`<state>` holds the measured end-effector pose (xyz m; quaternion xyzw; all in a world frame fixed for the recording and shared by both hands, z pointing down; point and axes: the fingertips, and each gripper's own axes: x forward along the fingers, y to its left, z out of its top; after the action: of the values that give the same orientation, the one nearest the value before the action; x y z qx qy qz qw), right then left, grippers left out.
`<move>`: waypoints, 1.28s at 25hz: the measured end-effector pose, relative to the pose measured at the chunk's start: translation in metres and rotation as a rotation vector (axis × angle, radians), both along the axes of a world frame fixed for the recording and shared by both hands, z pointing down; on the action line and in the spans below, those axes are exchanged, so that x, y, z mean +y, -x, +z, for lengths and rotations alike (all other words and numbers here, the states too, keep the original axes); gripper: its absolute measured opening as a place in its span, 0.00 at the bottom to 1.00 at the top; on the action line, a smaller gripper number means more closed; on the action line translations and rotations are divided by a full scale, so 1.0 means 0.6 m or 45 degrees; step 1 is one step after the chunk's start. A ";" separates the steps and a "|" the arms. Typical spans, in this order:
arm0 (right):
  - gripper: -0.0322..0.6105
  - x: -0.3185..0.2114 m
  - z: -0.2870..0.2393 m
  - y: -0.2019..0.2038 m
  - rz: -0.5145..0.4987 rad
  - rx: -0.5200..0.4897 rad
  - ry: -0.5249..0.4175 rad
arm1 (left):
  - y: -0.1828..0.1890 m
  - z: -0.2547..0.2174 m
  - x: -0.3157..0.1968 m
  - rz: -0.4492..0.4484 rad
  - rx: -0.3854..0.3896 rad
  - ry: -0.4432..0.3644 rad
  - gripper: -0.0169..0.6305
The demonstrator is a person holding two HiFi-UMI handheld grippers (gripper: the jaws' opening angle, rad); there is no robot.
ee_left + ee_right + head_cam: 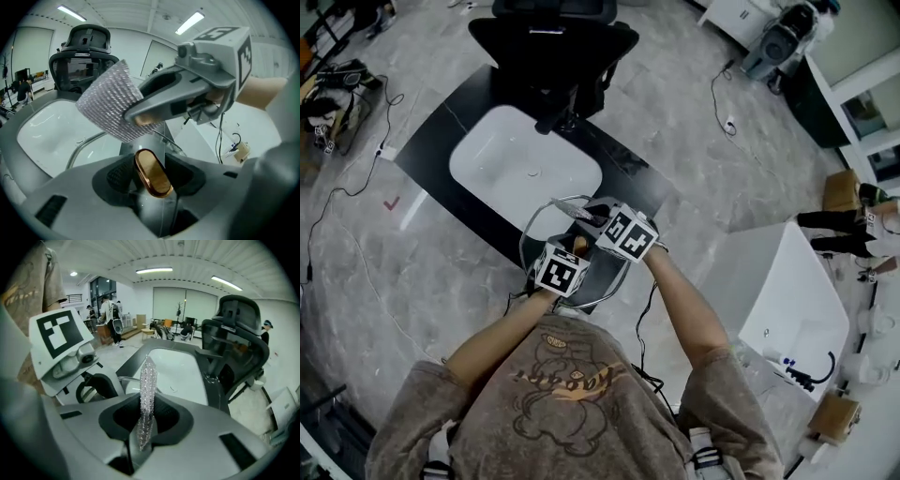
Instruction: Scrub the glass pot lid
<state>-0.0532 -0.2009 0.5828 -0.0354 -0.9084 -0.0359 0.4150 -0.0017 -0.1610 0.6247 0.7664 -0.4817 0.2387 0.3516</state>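
Both forearms reach down over the near edge of the black counter (431,141). Left gripper (572,253) is clamped wide on the copper knob (152,172) of the glass pot lid (542,232), at the near corner of the white sink (520,169). Right gripper (144,427) is pinched tight on a silver mesh scrubber (148,380), just over the lid. The basin is open ahead, with an office chair (551,42) beyond.

Bright, even light from ceiling strip lights (154,270); gripper views bulge and darken at edges.
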 end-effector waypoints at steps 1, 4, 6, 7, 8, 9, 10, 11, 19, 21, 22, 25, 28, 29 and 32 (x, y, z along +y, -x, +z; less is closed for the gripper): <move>0.17 0.000 0.001 0.014 -0.043 0.016 0.003 | 0.000 0.000 0.000 -0.008 0.000 -0.002 0.36; 0.17 0.008 0.000 0.053 -0.122 0.039 0.107 | -0.001 0.001 -0.001 -0.023 0.000 -0.015 0.36; 0.17 0.020 -0.002 0.070 -0.152 0.060 0.253 | -0.002 0.001 0.001 -0.028 0.002 -0.013 0.36; 0.17 0.027 -0.003 0.076 -0.170 0.079 0.332 | -0.003 0.001 0.001 -0.030 0.005 -0.012 0.36; 0.17 0.035 -0.002 0.081 -0.193 0.101 0.400 | -0.003 0.001 0.002 -0.031 0.008 -0.008 0.36; 0.17 0.043 -0.001 0.086 -0.217 0.123 0.451 | -0.003 0.001 0.003 -0.033 0.011 -0.005 0.36; 0.16 0.050 0.001 0.091 -0.240 0.142 0.490 | -0.003 0.001 0.003 -0.037 0.014 -0.004 0.36; 0.16 0.056 0.003 0.095 -0.261 0.161 0.522 | -0.003 0.001 0.003 -0.042 0.015 -0.003 0.36; 0.16 0.097 0.019 0.130 -0.412 0.335 0.692 | 0.002 0.005 0.002 -0.088 0.055 -0.001 0.36; 0.16 0.097 0.032 0.134 -0.430 0.390 0.655 | 0.002 0.004 0.003 -0.093 0.062 0.002 0.36; 0.16 0.097 0.042 0.134 -0.447 0.425 0.615 | 0.002 0.005 0.004 -0.094 0.063 0.004 0.35; 0.16 0.105 0.070 0.129 -0.516 0.519 0.509 | 0.001 0.005 0.003 -0.099 0.062 0.002 0.35; 0.16 0.117 0.093 0.125 -0.532 0.551 0.500 | 0.001 0.005 0.003 -0.108 0.068 0.002 0.35; 0.15 0.117 0.099 0.124 -0.525 0.555 0.504 | 0.001 0.006 0.003 -0.110 0.072 0.003 0.35; 0.15 0.115 0.112 0.120 -0.496 0.548 0.512 | 0.003 0.006 0.003 -0.121 0.085 0.004 0.35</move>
<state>-0.1254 -0.1319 0.6499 -0.2957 -0.7652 0.0736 0.5671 -0.0038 -0.1590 0.6281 0.7497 -0.5053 0.1965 0.3796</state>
